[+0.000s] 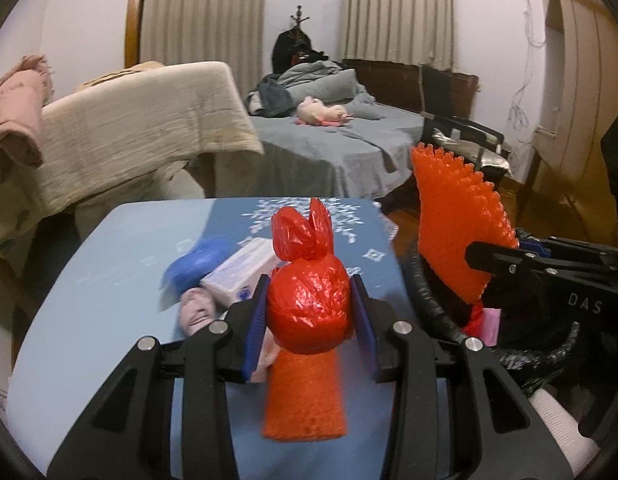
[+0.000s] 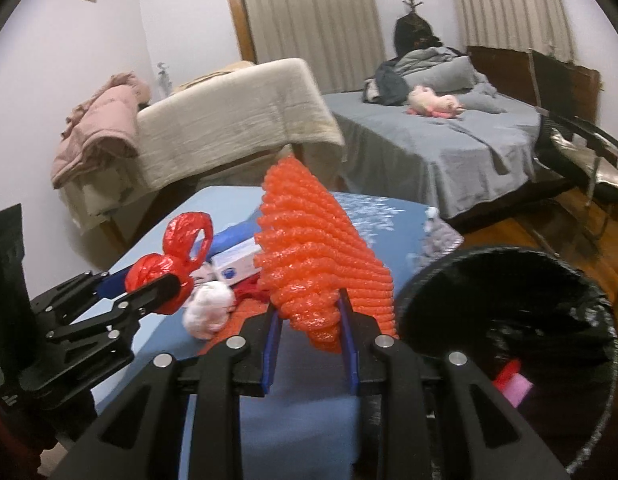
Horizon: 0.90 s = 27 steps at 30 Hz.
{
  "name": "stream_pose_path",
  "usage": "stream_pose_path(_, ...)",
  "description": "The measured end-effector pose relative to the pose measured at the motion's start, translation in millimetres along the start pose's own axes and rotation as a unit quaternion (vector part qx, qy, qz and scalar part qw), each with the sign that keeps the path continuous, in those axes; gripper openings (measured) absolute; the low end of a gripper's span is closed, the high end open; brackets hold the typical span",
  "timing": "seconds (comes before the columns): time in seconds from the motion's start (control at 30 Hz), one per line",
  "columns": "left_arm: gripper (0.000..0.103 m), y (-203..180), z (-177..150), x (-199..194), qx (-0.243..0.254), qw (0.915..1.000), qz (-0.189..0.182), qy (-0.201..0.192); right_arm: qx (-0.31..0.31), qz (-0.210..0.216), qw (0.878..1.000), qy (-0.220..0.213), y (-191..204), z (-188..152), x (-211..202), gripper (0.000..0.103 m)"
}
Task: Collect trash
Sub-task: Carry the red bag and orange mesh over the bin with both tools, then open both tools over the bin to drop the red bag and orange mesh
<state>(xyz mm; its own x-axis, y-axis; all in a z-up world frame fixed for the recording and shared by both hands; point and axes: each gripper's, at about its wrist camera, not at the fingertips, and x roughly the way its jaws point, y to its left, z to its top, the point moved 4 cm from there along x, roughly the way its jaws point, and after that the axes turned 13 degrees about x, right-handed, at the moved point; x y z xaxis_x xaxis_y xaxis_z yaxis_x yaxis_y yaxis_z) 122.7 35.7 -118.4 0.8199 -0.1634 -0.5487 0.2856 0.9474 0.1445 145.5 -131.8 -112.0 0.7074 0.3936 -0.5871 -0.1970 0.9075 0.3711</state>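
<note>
Standing beside the blue snowflake-printed table [image 2: 393,216], the round bin lined with black plastic [image 2: 509,320] holds red and pink scraps. We grip an orange ridged foam net sleeve [image 2: 321,256] in our right gripper [image 2: 311,344], near the bin's rim. Our left gripper [image 1: 309,312] clamps a knotted red plastic bag [image 1: 307,304] above the table.
</note>
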Motion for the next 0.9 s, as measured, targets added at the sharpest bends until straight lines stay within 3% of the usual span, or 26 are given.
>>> stream_pose_path(0.3, 0.038, -52, 22, 20, 0.022, 0.9985, -0.049, -0.013, 0.034, -0.063, 0.997, -0.02, -67, 9, -22, 0.026)
stream_pose_path(0.73, 0.038, -137, 54, 65, 0.047, 0.9894, -0.136, -0.018, 0.089, -0.127, 0.987, -0.032, -156, 5, -45, 0.026)
stream_pose_path(0.9, 0.041, -160, 62, 85, 0.05, 0.9855, -0.161, -0.016, 0.097, -0.143, 0.985, -0.029, -177, -1, -48, 0.033)
